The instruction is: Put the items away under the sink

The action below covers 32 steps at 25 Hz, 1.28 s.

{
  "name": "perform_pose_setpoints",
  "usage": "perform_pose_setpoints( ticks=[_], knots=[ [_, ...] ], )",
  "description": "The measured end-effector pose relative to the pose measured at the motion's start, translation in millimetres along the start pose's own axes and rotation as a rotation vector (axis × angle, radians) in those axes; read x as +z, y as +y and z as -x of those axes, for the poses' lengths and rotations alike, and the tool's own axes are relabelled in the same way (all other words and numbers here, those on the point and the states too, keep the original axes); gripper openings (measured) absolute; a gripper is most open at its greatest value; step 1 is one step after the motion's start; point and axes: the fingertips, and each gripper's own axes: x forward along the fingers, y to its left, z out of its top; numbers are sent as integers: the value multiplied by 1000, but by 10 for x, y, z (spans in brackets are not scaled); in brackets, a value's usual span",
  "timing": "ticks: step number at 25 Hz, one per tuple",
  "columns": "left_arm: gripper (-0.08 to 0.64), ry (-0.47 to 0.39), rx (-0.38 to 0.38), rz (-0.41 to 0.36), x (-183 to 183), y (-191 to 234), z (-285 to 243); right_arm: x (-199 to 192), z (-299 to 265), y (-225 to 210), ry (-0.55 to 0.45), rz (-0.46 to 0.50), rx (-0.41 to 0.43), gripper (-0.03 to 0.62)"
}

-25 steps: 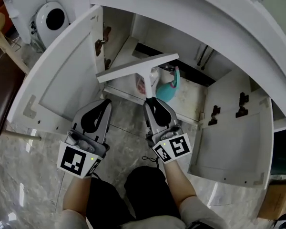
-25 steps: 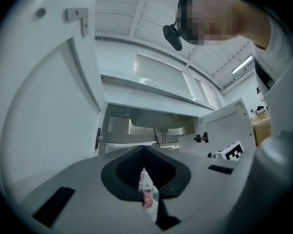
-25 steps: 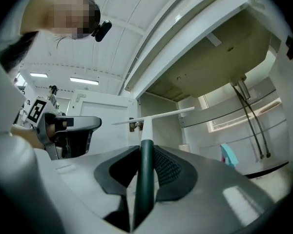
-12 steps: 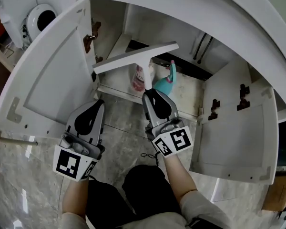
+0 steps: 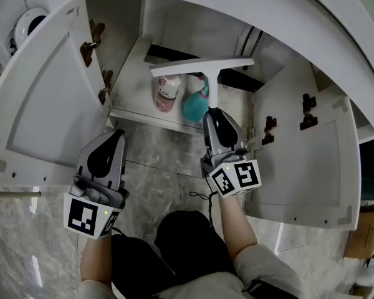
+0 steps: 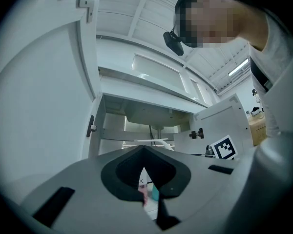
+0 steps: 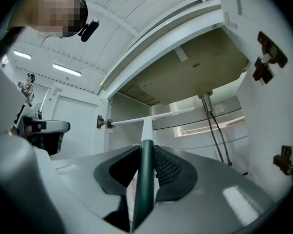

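So the right gripper (image 5: 210,112) is clamped on the dark green handle of a white T-shaped plastic squeegee (image 5: 202,65). In the right gripper view you can see both ribbed pads pressed against the handle (image 7: 145,165). The squeegee's long white blade sits crosswise in the opening of the white under-sink cabinet (image 5: 134,73), held in the air and not resting on anything. From the head view the blade crosses right over the tops of a pink-and-white plastic bottle (image 5: 166,92) and a teal plastic spray bottle (image 5: 196,101), which stand side by side on the cabinet floor.

The left gripper (image 5: 117,132) is empty, with its jaw tips pinched together on nothing. It hangs out front over the grey marble-look tile floor (image 5: 162,161), just beside the open left door (image 5: 43,104) and well apart from the squeegee.

Both white cabinet doors are swung wide open, with the right door (image 5: 305,161) next to the right gripper. Thin metal pipes (image 7: 212,121) run down inside the cabinet to the right of the blade.
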Motion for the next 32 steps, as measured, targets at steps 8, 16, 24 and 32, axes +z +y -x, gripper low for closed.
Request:
perform_pose_setpoints(
  ticks=[8,16,24,32],
  knots=[
    [0,23,-17,-1,-74,-68,2,-9,142,-573,25,11,-169,100],
    [0,26,-18,-13,-87,-120,-3,-264,204,-1036,101,-54,-322,100],
    [0,28,-13,-29,-54,-162,31,-551,162,-1322,169,-110,-416,101],
    [0,6,-17,-31,35,-227,72,-851,225,-1454,242,-124,-464,101]
  ],
)
